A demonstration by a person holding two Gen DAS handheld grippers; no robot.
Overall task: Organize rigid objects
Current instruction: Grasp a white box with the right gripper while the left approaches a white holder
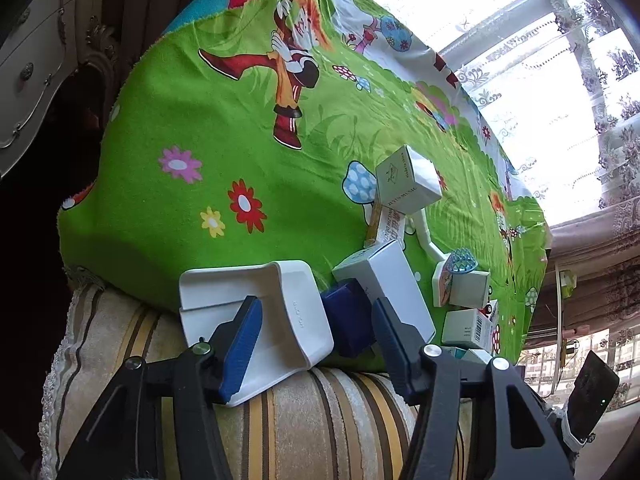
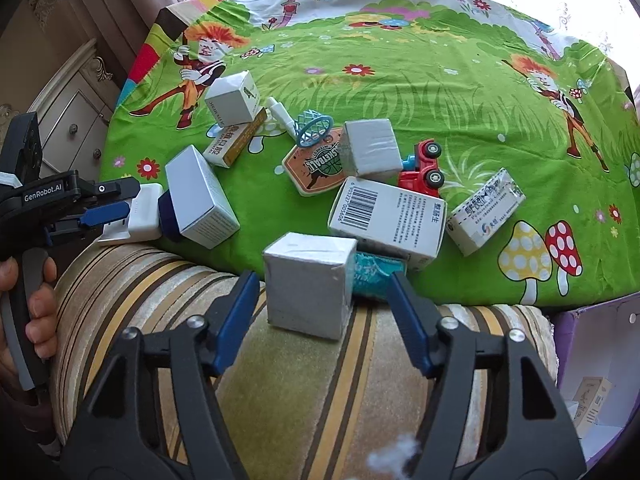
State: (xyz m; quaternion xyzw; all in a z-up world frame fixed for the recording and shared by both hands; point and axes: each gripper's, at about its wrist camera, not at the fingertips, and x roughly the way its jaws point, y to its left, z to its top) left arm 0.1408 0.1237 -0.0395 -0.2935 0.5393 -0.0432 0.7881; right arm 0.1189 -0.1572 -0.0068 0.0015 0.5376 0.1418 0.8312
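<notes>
Squaring the spread-wide right gripper around the near grey cube before squeezing should help; left gripper, also agape, probably grips nothing.

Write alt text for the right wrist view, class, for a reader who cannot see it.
The open right gripper straddles a white cube box at the edge of a green cartoon cloth. Beyond lie scattered cartons, a red toy truck and a basketball hoop toy; the left gripper reaches in at left.
</notes>
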